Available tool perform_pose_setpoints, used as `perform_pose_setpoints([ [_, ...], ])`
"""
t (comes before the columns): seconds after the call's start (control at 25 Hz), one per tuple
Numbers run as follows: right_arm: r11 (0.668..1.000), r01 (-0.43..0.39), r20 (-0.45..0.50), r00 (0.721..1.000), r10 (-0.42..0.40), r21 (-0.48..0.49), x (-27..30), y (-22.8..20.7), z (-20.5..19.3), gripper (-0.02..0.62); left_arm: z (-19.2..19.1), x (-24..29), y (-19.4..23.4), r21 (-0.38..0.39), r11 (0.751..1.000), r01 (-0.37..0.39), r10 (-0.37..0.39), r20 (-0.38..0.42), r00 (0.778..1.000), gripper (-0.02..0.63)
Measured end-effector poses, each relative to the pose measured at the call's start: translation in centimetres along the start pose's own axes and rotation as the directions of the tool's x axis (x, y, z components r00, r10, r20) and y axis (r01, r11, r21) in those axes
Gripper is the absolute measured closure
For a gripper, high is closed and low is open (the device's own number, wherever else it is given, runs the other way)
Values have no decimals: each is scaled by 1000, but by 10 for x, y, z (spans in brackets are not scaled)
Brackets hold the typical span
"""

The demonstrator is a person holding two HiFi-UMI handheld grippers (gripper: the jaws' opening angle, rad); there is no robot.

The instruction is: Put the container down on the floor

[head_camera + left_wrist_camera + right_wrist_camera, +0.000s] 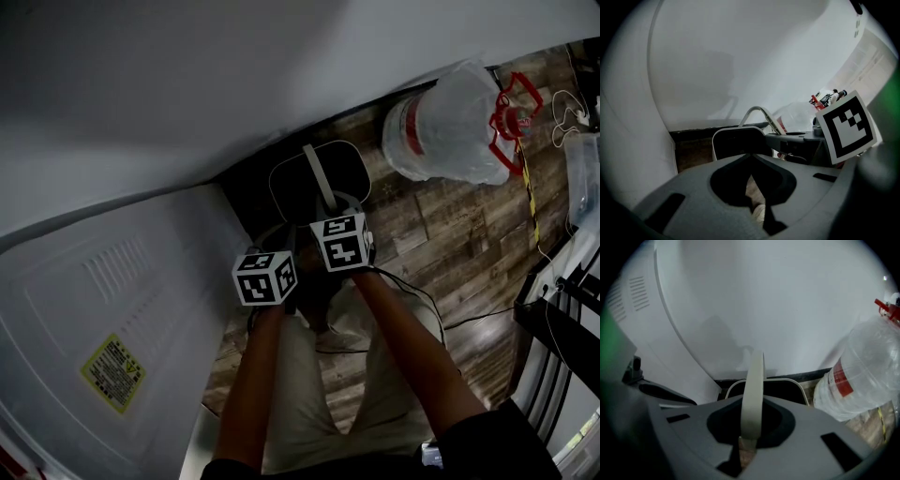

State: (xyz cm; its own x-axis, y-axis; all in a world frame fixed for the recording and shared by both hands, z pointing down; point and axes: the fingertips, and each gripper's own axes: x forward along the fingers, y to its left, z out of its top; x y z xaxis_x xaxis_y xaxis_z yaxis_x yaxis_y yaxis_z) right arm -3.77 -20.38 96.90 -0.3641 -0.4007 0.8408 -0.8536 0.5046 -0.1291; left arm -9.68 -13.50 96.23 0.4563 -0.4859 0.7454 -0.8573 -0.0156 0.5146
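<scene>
A person looks steeply down at a wooden floor (pixel 441 244) with a hand-held gripper in each hand. The right hand-held gripper (pixel 751 427) is clamped on the pale handle (pixel 753 394) of a dark container (pixel 765 386) with a light rim, which sits just ahead of and below its jaws, close to a white wall (pixel 778 301). The left hand-held gripper (pixel 752 180) sits just to the left of the right one, its jaws together with nothing between them. Whether the container's base touches the floor cannot be told. The container is upright with its mouth facing up; the rim's longer side runs left to right across the front of the right hand-held gripper, and the handle rises straight from the rim into the jaws. A large clear water bottle (pixel 860 371) with a red label lies ahead and to the right. The risks appear to be these: letting go before the base rests on the floor could tip the container, and a swing on the thin handle could knock it against the wall or bottle.
</scene>
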Motion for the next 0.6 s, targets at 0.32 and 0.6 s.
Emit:
perform_pose_setpoints([
  [0.32,999,35,6,999,-35,14,-6,-7,-13,563,-7,2,0,17,1000,-3,3,-4,1000,589],
  [0.6,998,60,6,998,-60,23,-12,-25,-26,563,-9,12,-14,38,999,12,-12,-13,1000,589],
])
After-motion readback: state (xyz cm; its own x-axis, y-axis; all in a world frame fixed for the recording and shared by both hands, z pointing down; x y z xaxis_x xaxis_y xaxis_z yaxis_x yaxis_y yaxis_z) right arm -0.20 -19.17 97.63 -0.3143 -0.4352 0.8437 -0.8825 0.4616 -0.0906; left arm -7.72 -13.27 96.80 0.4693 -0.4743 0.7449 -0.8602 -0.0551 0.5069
